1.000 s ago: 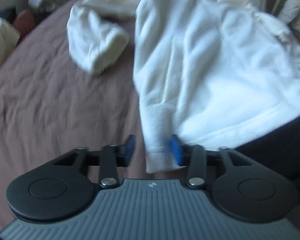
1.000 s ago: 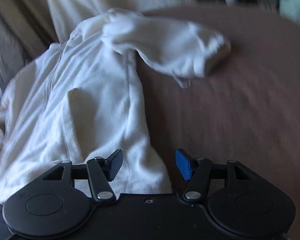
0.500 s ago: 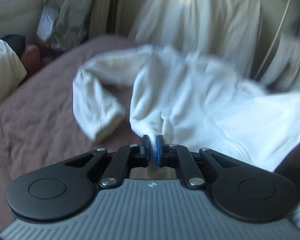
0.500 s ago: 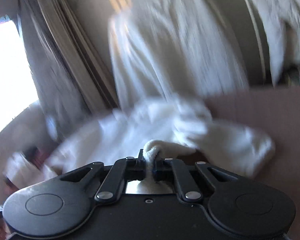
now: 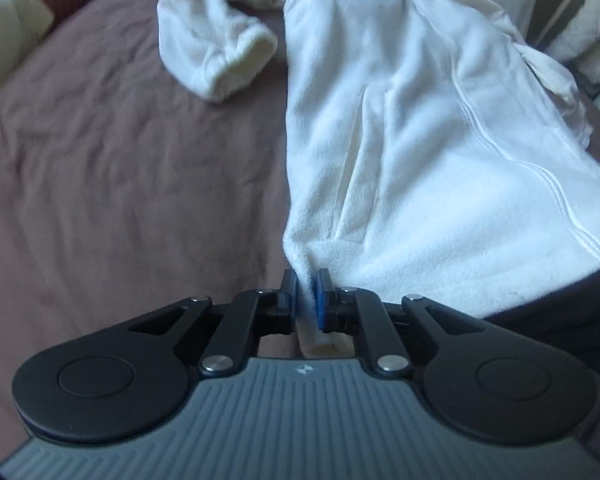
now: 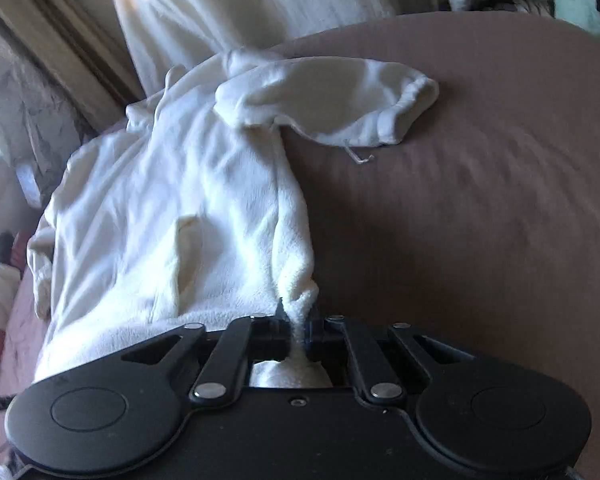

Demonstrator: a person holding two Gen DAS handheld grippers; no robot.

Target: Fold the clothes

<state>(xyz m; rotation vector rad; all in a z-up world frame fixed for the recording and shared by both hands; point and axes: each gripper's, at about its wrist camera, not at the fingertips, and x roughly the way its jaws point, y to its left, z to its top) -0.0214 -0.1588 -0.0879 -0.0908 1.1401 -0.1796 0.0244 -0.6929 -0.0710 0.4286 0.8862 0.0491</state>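
Left wrist view: the left gripper has its blue pads pressed together on the near left hem corner of the white fleece jacket. The jacket lies lengthwise on the brown bedspread, collar at the far end, with a front seam running down its right half. The left sleeve is bent outward to the left, its cuff resting on the bedspread just beside the body of the jacket.

Right wrist view: the right gripper pinches the near right hem corner of the jacket, with fabric bunched between the closed fingers. The right sleeve extends rightward across the bedspread, a loose thread trailing at its cuff. Pale cloth hangs at the far side.

Procedure note: with both hem corners held, the step in hand appears to be spreading or drawing the hem. Keep equal tension on both corners so the hem stays straight. Move both grippers together. Avoid lifting high, since the sleeves could drag inward and crease. Maintain grip until the fabric lies flat.
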